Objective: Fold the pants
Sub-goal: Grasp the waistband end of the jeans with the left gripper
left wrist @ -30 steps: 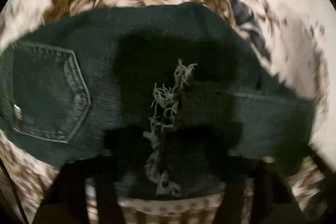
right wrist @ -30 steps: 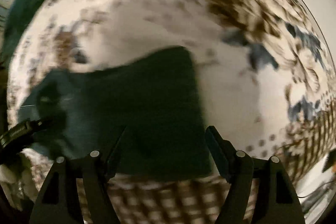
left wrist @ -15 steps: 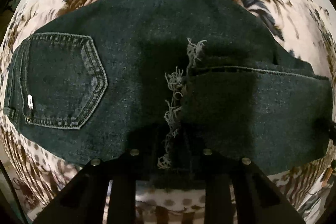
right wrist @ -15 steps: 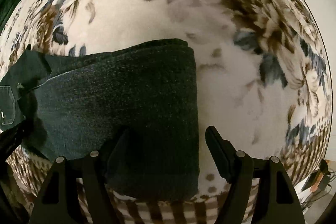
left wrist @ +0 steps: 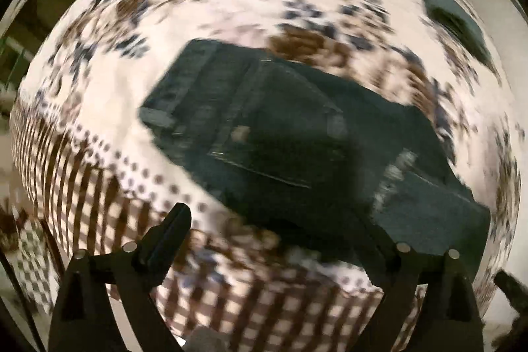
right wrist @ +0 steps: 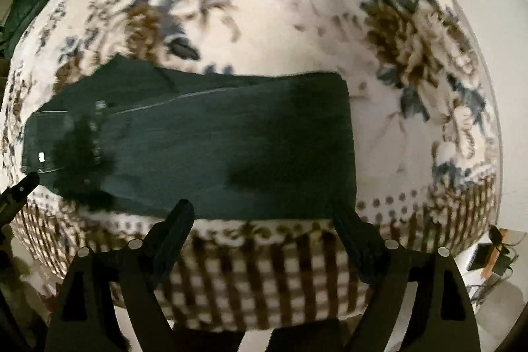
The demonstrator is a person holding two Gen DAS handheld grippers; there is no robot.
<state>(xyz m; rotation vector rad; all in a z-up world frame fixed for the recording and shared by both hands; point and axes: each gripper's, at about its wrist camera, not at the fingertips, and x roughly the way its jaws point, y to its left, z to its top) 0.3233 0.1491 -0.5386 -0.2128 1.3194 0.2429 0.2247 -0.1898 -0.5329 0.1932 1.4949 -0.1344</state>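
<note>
— Denim, dark, nearly black: the pants (right wrist: 211, 144) lie folded on the flowered bedspread (right wrist: 280, 22), near its checked border. From the right wrist view the long side runs left to right, the folded end square at the right and the waist end at the left.

— And from the other side?

— In the left wrist view the same pants (left wrist: 297, 147) slant from upper left down to lower right, blurred. The back pocket (left wrist: 274, 121) faces up near the waist end, and a pale frayed hem (left wrist: 392, 177) lies across the cloth toward the lower right.

— Anything around them?

— Another dark cloth (left wrist: 452, 22) sits well apart at the upper right of the bed. Off the bed's corner, at the lower right of the right wrist view, there's some small clutter (right wrist: 491, 253) I can't make out.

— The claws?

— Both off the fabric, above the checked edge. The left gripper (left wrist: 280, 240) is spread wide, nothing between its fingers. The right gripper (right wrist: 264, 230) likewise gapes, holding nothing.
</note>
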